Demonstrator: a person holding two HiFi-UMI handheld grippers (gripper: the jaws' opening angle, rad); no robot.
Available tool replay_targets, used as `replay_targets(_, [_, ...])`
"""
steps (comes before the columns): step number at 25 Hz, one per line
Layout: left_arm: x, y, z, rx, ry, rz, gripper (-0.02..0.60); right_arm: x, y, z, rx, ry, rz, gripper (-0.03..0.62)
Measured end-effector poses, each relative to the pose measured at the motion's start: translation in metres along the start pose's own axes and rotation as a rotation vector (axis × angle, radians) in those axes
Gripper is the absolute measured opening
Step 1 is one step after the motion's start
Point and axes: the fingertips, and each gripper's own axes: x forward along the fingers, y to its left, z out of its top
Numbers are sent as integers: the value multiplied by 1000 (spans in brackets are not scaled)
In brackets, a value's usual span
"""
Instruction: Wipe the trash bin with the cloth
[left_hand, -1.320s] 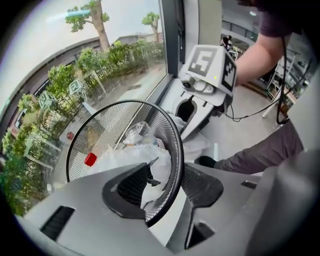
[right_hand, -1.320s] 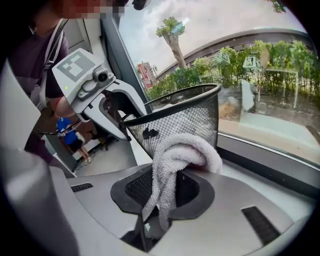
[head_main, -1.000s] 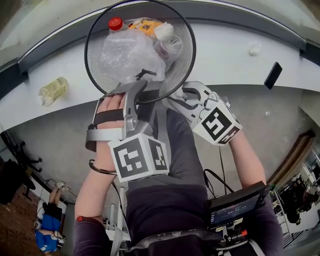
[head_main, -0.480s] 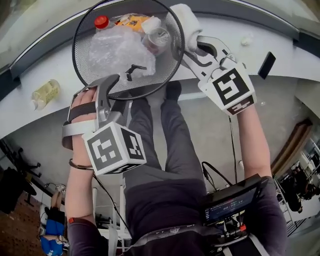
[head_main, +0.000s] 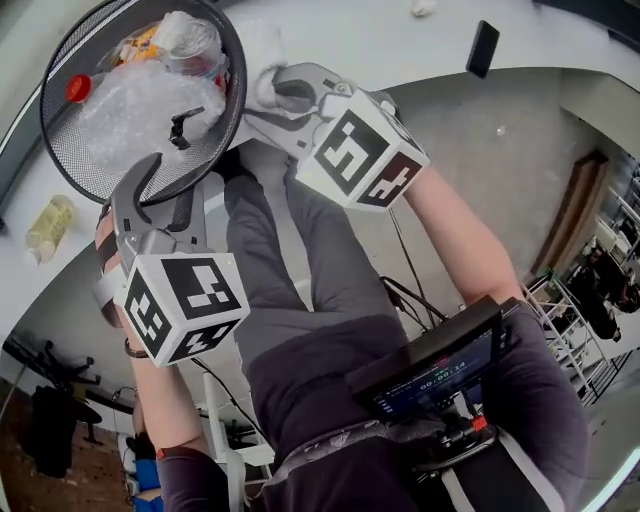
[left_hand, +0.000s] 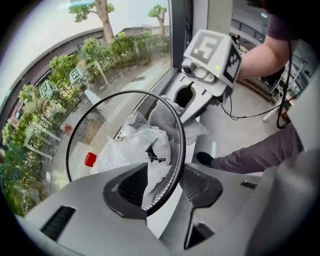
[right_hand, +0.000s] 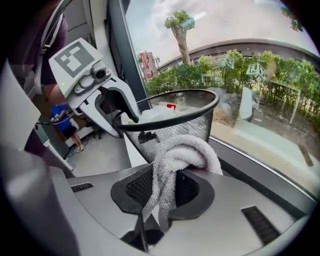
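Head view: my left gripper has the rim of the wire-mesh trash bin between its jaws, which are closing. The bin sits tilted over the near edge of the white ledge, with a crumpled plastic bag inside.

Left gripper view: one pad lies inside the mesh and the other outside, so the rim is pinched.

Right gripper view: my right gripper is narrow and clamped on the white terry cloth, which bulges against the bin's outer wall just below the rim.
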Motion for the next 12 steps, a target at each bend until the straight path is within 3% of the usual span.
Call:
replay_targets(8, [-5,-4,13,-145,-48,0,185,16,75,3,15,-44,200,84])
replay_targets(9, [-5,-7,13,-121,-51,1,170,19,80,4,-1,-46,214,84])
replay_targets(12, [-7,-17,3,48,-17,-3,161,16,77,-1,-23,-21,198,84])
